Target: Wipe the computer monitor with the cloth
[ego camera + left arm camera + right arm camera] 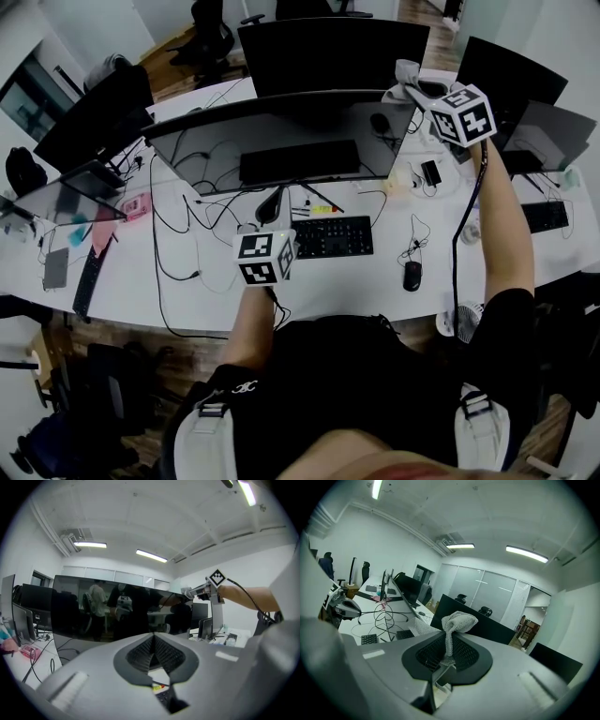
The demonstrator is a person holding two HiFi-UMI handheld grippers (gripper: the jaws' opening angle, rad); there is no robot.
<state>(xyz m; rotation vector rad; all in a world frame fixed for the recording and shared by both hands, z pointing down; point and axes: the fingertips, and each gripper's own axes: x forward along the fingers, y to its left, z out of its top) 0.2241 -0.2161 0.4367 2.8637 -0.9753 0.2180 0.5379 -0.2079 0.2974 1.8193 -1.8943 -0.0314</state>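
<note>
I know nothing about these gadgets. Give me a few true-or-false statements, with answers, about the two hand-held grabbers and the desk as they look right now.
1. The right gripper is clamped on a cloth. True.
2. The left gripper holds a second cloth. False: its jaws are together with nothing between them.
3. The cloth is bright red. False: it is pale grey.
4. A keyboard lies on the desk in front of the monitor. True.
</note>
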